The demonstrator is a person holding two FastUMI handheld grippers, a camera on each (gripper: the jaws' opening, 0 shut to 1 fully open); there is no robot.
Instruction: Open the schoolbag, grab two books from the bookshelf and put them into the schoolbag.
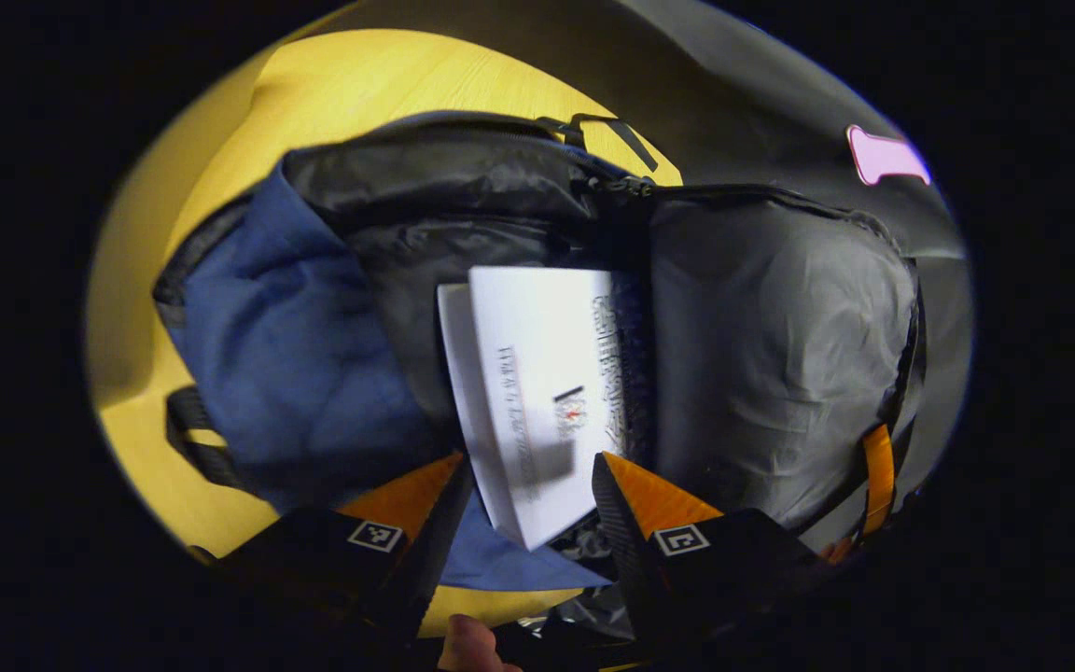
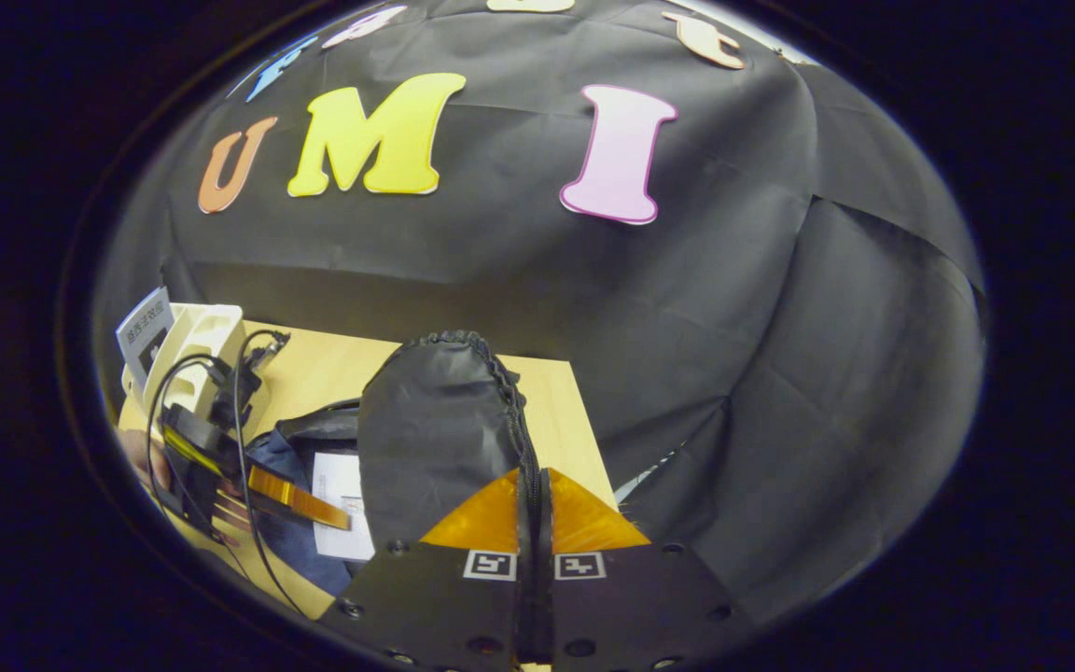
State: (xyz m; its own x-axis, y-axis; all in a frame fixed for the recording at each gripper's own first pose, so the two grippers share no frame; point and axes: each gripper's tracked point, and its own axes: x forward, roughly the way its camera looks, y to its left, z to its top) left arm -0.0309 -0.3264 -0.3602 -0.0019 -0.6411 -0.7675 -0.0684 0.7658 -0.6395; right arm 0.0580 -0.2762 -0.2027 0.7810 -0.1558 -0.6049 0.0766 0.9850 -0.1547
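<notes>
The blue and black schoolbag [image 1: 286,355] lies open on the yellow table [image 1: 360,84]. A white book [image 1: 537,373] rests in its mouth, partly slid into the black lining. My left gripper [image 1: 528,462] hovers just above the book's near corner, open, its orange fingers [image 1: 425,485] wide apart on either side. My right gripper [image 2: 533,474] is shut on the zipper edge of the bag's flap [image 2: 435,420] and holds it upright. In the left gripper view that flap shows as a grey lining [image 1: 780,355]. In the right gripper view the left gripper [image 2: 286,509] is over the book [image 2: 340,485].
A white bookshelf [image 2: 206,341] stands at the table's far left corner with a book [image 2: 141,331] leaning in it. A hand [image 1: 467,649] shows behind the left gripper. The table's edge [image 2: 584,429] runs just right of the bag, and the black cloth wall is behind.
</notes>
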